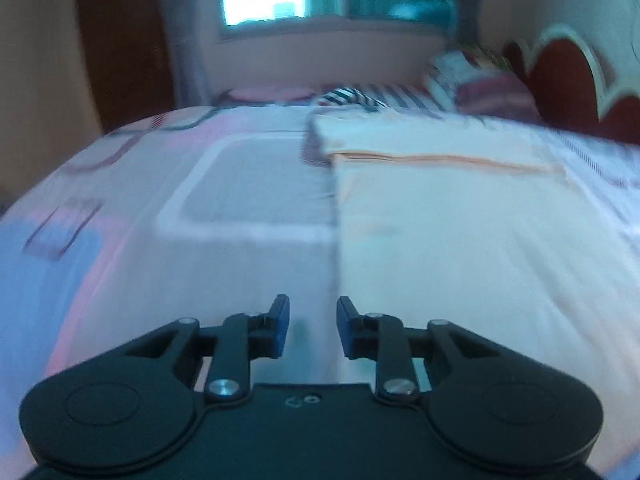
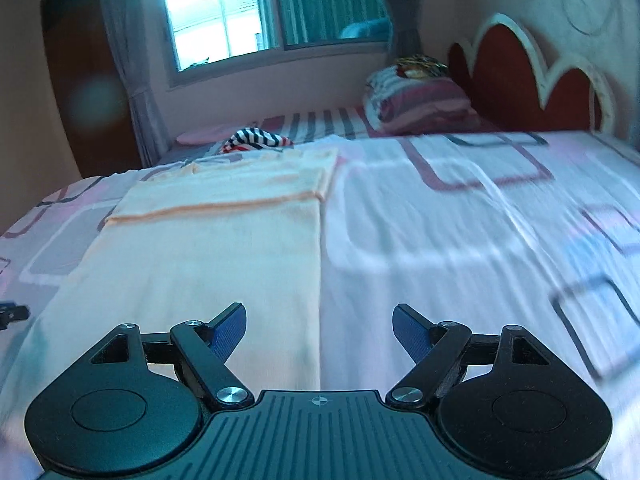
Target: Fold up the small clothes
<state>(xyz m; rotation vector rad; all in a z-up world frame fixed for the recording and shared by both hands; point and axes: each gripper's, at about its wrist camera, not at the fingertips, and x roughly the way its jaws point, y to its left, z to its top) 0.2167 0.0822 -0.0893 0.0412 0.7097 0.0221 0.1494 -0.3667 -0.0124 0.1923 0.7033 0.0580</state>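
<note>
A pale cream garment (image 1: pixel 440 208) with an orange seam line lies flat on the bed, folded in from the sides. In the left wrist view its left edge runs up from my left gripper (image 1: pixel 313 320), which is open and empty just above that edge. In the right wrist view the garment (image 2: pixel 224 240) fills the left half, and its right edge runs up from my right gripper (image 2: pixel 319 322), which is open wide and empty. The tip of the left gripper (image 2: pixel 12 314) shows at the far left edge there.
The bedsheet (image 2: pixel 460 240) is white and pink with rectangle prints. A striped dark-and-white cloth (image 2: pixel 256 139) lies at the far side of the bed. Folded blankets (image 2: pixel 416 100) sit by the red headboard (image 2: pixel 520 80). A window (image 2: pixel 216 20) is behind.
</note>
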